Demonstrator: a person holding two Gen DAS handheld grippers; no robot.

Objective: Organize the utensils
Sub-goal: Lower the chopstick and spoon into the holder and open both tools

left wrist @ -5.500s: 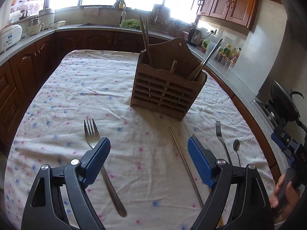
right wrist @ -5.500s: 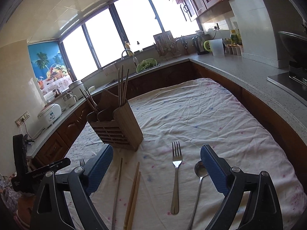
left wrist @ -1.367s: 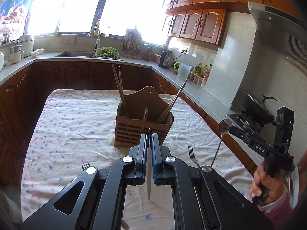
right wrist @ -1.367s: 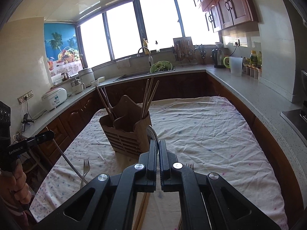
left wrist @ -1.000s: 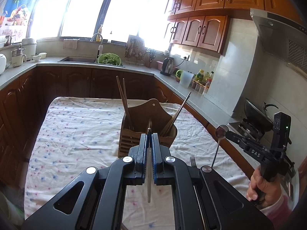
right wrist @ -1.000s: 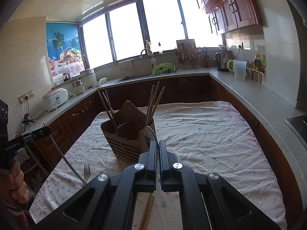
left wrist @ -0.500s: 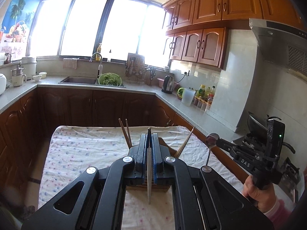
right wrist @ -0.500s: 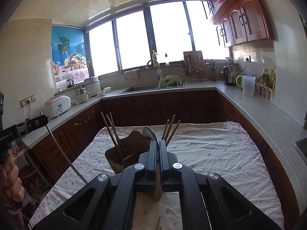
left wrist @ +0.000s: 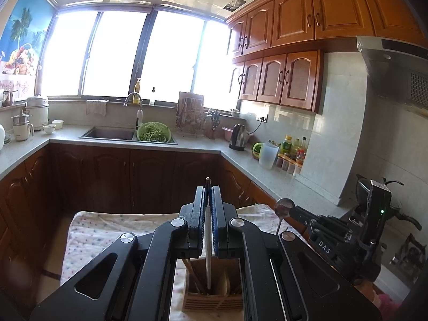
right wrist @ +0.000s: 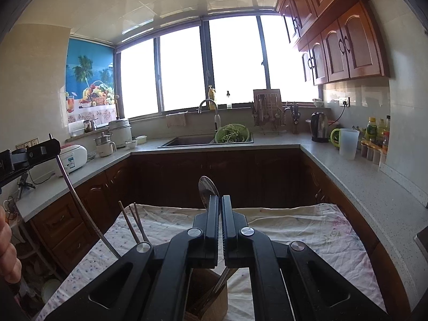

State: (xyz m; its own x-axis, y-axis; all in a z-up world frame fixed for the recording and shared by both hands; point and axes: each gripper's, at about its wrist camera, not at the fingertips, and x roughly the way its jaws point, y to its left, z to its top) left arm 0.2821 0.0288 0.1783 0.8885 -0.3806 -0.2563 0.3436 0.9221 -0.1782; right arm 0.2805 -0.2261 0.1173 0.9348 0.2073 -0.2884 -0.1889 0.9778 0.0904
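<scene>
Kitchen table w/ cloth (left wrist: 88, 230): your left gripper (left wrist: 207, 206) clamps a fork (left wrist: 207, 254), right gripper (right wrist: 221, 208) a spoon (right wrist: 207, 188), above holder (left wrist: 211, 298).

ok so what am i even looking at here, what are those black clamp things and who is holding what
A person holds two hand-held grippers, each with a fisheye camera looking along its fingers. One picture is from the left hand-held gripper, shut on a thin metal utensil whose working end is hidden. The other is from the right hand-held gripper, shut on a spoon. Both hang above a wooden utensil holder with chopsticks in it, standing on a table under a flowered cloth.
</scene>
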